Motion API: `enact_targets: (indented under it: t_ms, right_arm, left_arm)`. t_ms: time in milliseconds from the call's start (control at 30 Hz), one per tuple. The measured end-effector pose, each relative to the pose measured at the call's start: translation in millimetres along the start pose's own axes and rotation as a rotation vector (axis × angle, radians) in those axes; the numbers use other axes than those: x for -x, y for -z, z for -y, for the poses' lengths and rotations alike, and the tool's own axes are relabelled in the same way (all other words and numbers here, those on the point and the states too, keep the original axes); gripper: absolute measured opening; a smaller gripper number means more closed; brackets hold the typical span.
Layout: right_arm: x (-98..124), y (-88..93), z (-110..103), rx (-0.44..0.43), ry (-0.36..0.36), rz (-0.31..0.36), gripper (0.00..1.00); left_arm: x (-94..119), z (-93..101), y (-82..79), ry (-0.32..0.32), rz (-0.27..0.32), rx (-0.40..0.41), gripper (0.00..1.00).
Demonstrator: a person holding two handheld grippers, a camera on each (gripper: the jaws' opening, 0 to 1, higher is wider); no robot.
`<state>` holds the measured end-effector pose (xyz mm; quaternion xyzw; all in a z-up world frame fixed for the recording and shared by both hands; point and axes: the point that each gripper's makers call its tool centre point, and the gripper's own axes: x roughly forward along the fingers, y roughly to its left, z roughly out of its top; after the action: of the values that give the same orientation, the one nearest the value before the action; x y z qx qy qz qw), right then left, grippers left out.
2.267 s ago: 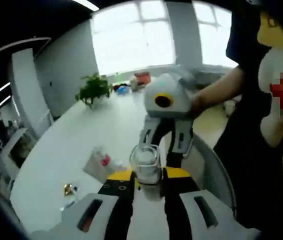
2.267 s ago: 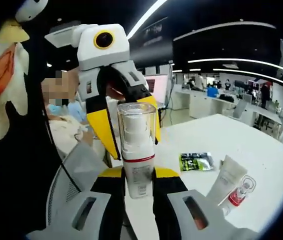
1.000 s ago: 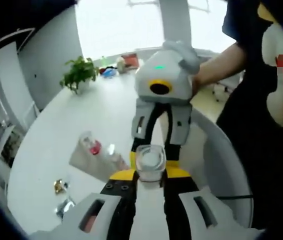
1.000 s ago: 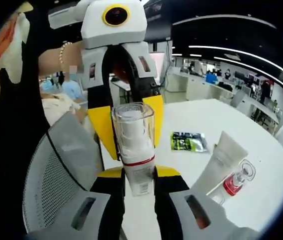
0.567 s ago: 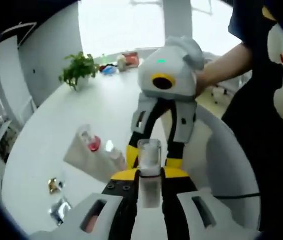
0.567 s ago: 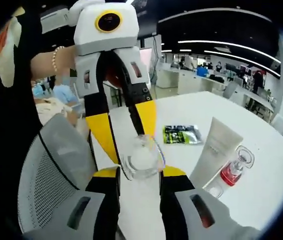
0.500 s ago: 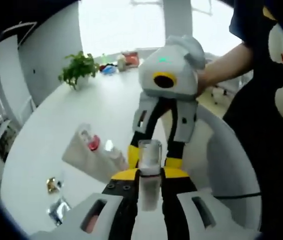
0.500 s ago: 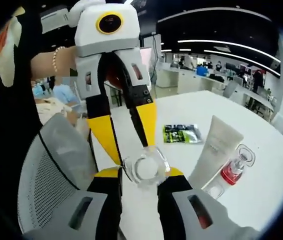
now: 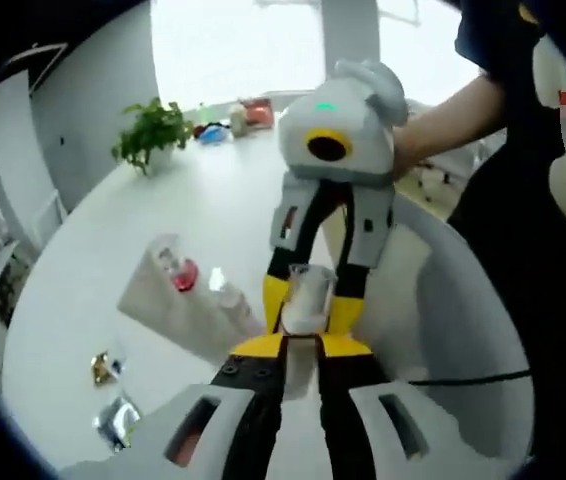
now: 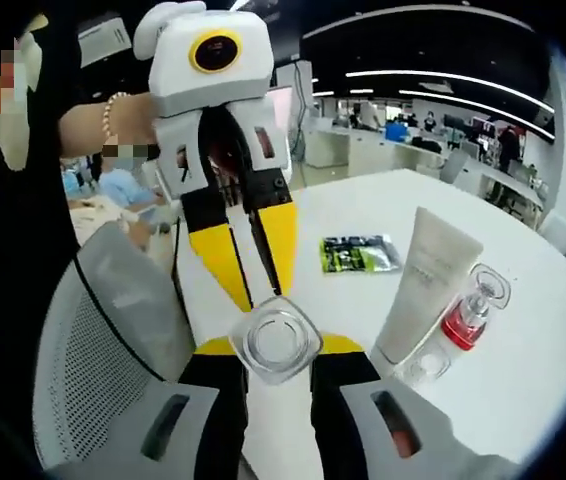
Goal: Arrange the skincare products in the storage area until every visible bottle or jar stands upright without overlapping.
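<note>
Left gripper view
Left gripper (image 9: pixel 301 352): its black and yellow jaws are clamping the lower body of the clear-capped bottle (image 9: pixel 306 305).
Bottle: it is being held above the white table (image 9: pixel 113 270), its clear cap pointing away from the camera toward the right gripper (image 9: pixel 325 300).
Right gripper: it is facing this camera, and its yellow tips are sitting on either side of the bottle's cap end; whether they are pressing on it, I cannot tell.
Table items: a white tube (image 9: pixel 178 312) is lying flat, with a small red-collared bottle (image 9: pixel 173 268) resting against it; two small foil packets (image 9: pixel 109 390) are lying nearer the table edge, apart from the tube.
Background: a potted plant (image 9: pixel 150 128) is standing at the far end of the table.

Right gripper view
Right gripper (image 10: pixel 275 362): its jaws are closing round the bottle (image 10: pixel 275 342), whose square clear cap is facing the camera.
Left gripper (image 10: pixel 255 262): it is reaching in from above, a person's hand (image 10: pixel 133 120) gripping it, yellow fingers (image 10: pixel 225 265) meeting the bottle from the far side.
Table items: the white tube (image 10: pixel 425 285) and the red-collared bottle (image 10: pixel 468 315) are lying touching each other on the table (image 10: pixel 523 370); a green sachet (image 10: pixel 358 253) is lying beyond them.
Chair: a grey mesh chair back (image 10: pixel 98 350) is standing just beside the table.
</note>
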<state>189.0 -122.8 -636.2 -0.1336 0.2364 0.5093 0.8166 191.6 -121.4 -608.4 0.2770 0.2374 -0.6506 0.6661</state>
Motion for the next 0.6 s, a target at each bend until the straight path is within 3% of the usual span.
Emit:
enact_targets:
  t_ms: [133, 333, 600]
  right_arm:
    - [3, -5.0, 4, -0.016, 0.002, 0.018, 0.23]
    - [9, -15.6, 5, -0.048, 0.004, 0.053, 0.23]
    - [14, -19.0, 3, -0.071, 0.008, 0.036, 0.23]
  left_arm:
    - [1, 1.5, 12.5, -0.018, -0.058, -0.029, 0.30]
    - [-3, 1.5, 26.7, -0.058, -0.089, -0.068, 0.37]
    - [-2, -10.0, 23.5, -0.192, -0.092, -0.125, 0.37]
